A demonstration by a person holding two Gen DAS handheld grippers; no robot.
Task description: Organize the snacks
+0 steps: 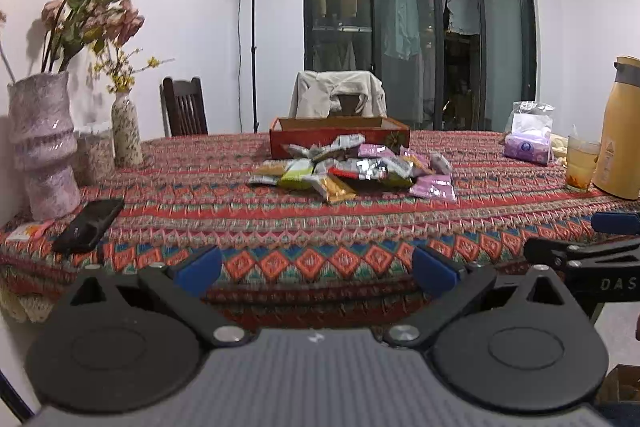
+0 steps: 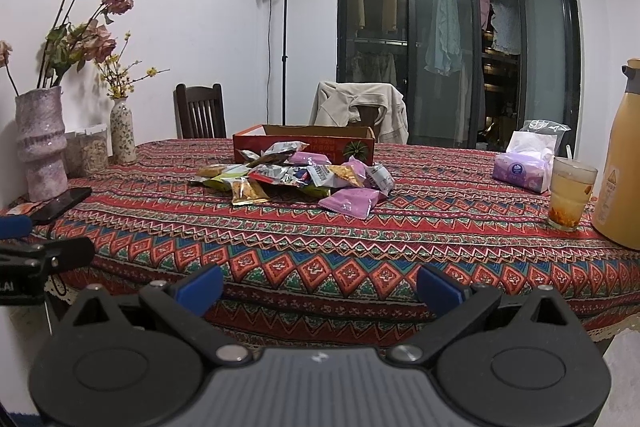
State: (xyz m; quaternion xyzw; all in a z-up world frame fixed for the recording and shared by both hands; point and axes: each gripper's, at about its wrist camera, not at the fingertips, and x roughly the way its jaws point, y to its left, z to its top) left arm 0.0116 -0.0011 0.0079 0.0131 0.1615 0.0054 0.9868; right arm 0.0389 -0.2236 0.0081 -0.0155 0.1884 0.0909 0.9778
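Observation:
A pile of snack packets point(image 1: 352, 167) lies mid-table on the patterned cloth, with purple, silver, yellow and green wrappers; it also shows in the right wrist view point(image 2: 296, 179). Behind it stands an open red cardboard box point(image 1: 340, 135), seen too in the right wrist view point(image 2: 304, 143). My left gripper point(image 1: 316, 267) is open and empty, held in front of the table's near edge. My right gripper point(image 2: 318, 287) is open and empty, also short of the near edge. Each gripper shows at the side of the other's view.
A black phone point(image 1: 88, 227), a pink vase point(image 1: 40, 147) and a small vase point(image 1: 126, 131) stand at the left. A tissue pack point(image 2: 520, 171), a glass of drink point(image 2: 570, 195) and a tan flask point(image 2: 622, 163) stand at the right. Chairs stand behind the table.

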